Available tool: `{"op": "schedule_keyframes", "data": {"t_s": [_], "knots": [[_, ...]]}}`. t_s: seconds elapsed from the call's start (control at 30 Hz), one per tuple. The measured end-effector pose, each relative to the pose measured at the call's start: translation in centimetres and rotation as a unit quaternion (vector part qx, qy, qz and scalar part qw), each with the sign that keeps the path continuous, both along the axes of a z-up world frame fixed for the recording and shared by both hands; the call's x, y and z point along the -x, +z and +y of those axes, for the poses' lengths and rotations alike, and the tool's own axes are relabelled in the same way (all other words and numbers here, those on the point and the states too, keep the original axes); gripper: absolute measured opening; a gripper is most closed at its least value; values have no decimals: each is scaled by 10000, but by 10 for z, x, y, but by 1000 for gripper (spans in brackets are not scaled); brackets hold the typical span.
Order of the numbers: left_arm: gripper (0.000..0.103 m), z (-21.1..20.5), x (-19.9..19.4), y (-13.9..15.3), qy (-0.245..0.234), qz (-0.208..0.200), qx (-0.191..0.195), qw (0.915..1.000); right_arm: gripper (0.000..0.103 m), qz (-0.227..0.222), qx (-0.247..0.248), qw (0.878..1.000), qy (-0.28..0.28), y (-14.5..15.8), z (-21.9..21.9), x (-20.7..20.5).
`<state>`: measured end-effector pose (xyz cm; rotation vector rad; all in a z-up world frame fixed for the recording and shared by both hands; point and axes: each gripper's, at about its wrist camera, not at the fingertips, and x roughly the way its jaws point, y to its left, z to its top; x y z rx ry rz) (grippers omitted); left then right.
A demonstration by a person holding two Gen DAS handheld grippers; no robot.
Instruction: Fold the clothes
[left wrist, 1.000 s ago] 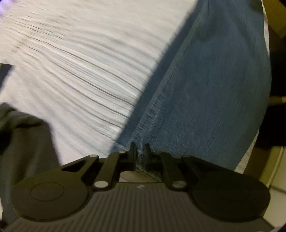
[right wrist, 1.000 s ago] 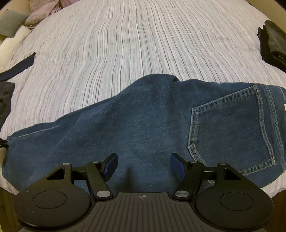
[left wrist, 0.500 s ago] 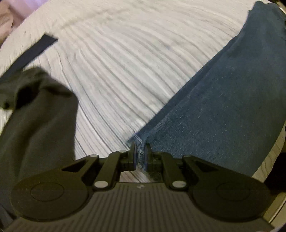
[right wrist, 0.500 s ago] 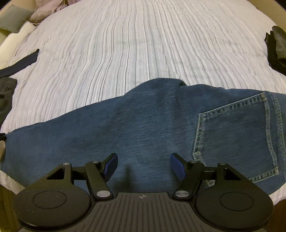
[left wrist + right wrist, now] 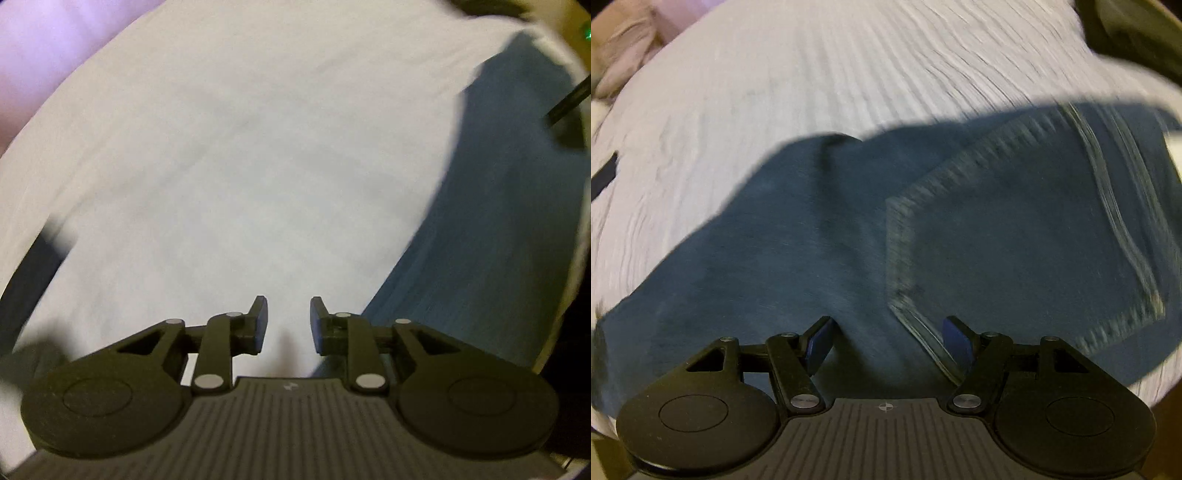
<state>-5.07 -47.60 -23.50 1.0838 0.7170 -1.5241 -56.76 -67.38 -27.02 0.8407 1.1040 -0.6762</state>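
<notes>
1. Left gripper [image 5: 285,321]: jaws parted, nothing between them, only pale bedsheet [image 5: 240,166] showing in the gap. Right finger sits just beside the jeans [image 5: 487,240] edge; contact can't be judged, frame is blurred.
2. Right gripper [image 5: 888,345]: jaws spread wide, empty, hovering over the jeans [image 5: 820,251]. Bottom corner of the back pocket [image 5: 1015,236] falls between the fingers.
3. Jeans lie flat on the bed, running across the near edge in the right wrist view; pocket side to the right, leg trailing off left. In the left wrist view they take up the right side.
4. Striped bedsheet [image 5: 812,81] covers everything beyond the denim.
5. Dark garment [image 5: 1126,33] at top right of the right wrist view, apart from the jeans. Dark strap [image 5: 604,175] at the left edge. Pinkish fabric [image 5: 624,55] at top left.
</notes>
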Motion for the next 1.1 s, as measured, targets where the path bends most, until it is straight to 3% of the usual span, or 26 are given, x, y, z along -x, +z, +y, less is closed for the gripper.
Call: {"op": "schedule_keyframes", "data": {"t_s": [0.13,0.2,0.37,0.43,0.47,0.57,0.63,0.7,0.87,0.97,1.03,1.07,1.1], "knots": [[39,-95,64,-8,-1210,887,379,9879,69,-176,-190,9997,-3,1,-3,18],[39,-140,87,-22,-1557,1000,385,9820,69,-147,-264,9995,85,4,-3,23],[37,-233,135,-68,-2399,1001,-6,9656,69,-89,-207,9996,190,15,-5,34],[37,-252,149,-82,-2767,1046,-119,9552,84,-109,-50,9995,298,21,-7,35],[37,-257,155,-87,-3038,1118,-248,9458,100,-138,15,9994,308,23,-8,36],[35,-266,170,-103,-3866,1332,-711,9098,102,-328,158,9991,234,28,-16,39],[30,-267,177,-106,-4199,1510,-935,8900,102,-392,174,9990,119,30,-22,37],[30,-271,182,-105,-4281,1714,-1032,8813,102,-440,231,9988,-20,34,-30,36],[31,-283,190,-114,-4089,2238,-1041,8786,102,-341,405,9979,-364,31,-43,43],[35,-291,172,-115,-3505,2280,-614,9063,102,-221,417,9973,-568,31,-49,51],[36,-298,140,-111,-2700,2431,-320,9311,102,-207,489,9965,-651,35,-53,54],[32,-302,123,-109,-2267,2506,-172,9410,102,-216,538,9962,-657,37,-55,55],[16,-303,107,-106,-1826,2388,54,9537,102,-217,587,9959,-656,40,-56,56]]}}
